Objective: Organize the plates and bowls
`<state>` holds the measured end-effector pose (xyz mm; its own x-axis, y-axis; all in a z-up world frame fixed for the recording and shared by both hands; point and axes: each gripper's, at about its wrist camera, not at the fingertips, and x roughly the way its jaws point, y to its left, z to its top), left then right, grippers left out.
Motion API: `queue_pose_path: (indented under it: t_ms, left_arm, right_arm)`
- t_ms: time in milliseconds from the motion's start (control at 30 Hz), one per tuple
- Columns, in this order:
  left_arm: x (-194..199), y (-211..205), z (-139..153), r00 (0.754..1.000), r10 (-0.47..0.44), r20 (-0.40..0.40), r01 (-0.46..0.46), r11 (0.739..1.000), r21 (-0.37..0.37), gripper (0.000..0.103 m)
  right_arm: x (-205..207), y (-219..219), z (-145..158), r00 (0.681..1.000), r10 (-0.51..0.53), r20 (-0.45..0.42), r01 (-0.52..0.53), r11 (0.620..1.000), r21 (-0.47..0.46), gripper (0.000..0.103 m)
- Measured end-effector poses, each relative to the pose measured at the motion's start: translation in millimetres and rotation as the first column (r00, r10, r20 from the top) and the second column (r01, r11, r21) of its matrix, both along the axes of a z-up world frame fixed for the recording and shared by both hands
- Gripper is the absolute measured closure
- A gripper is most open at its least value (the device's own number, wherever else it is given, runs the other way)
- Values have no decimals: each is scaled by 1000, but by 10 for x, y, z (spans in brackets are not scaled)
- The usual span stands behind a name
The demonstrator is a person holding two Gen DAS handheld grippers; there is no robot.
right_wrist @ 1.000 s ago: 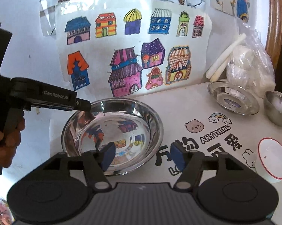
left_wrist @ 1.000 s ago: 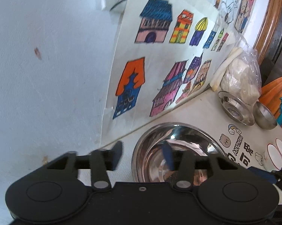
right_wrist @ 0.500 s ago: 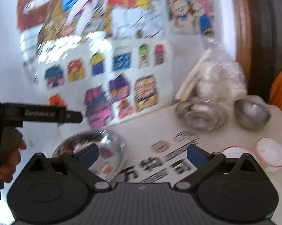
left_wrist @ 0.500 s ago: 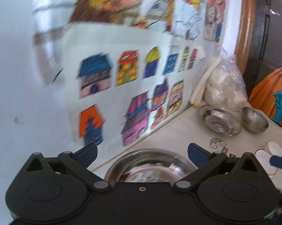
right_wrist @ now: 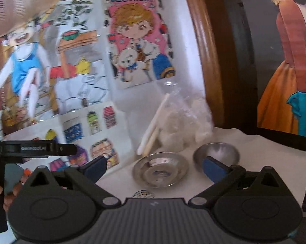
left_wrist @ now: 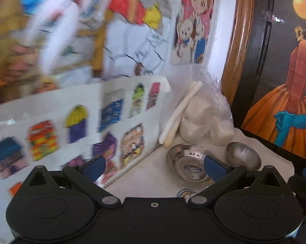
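Ahead, our left gripper (left_wrist: 153, 165) and right gripper (right_wrist: 154, 164) hang released, jaws having just spread, grasping nothing. Beyond sit a shallow steel dish (right_wrist: 160, 171) and small steel bowl (right_wrist: 216, 152).

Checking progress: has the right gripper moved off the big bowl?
Yes. The right gripper swung right along the house drawing, now facing the small dish, jaws just opened.

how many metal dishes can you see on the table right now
2. A shallow steel plate sits in front of the plastic bag by the wall, and a small steel bowl stands just right of it. Others may be hidden below the view.
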<state>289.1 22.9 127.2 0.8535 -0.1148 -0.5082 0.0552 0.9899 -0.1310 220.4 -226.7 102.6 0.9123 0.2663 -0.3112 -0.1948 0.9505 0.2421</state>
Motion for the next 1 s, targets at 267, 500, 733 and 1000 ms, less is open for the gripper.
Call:
queue_pose_path:
  t_ms: [267,500,733,1000]
  left_arm:
    - [851,-309,-442,988,19,-153,-20,1000,-4,1]
    - [1376,-320,-936,962,69,-263,-91,993,-72,1]
    - [1616,-323,-1190,947,68,-315,-116,984,-134,1]
    - [1755,-380,-1264,946,48,-319,-106,980,-167,15]
  right_arm:
    - [677,-228,-253,991,27,-130,-17,997,78,1]
    - [1357,-248,-637,949,82,-305,-15,977,214,8]
    - [1686,-116,-969,916,81,-392,3,978,208,20]
    - [1916,1,-1089,889,75,-452,11,983,186,41]
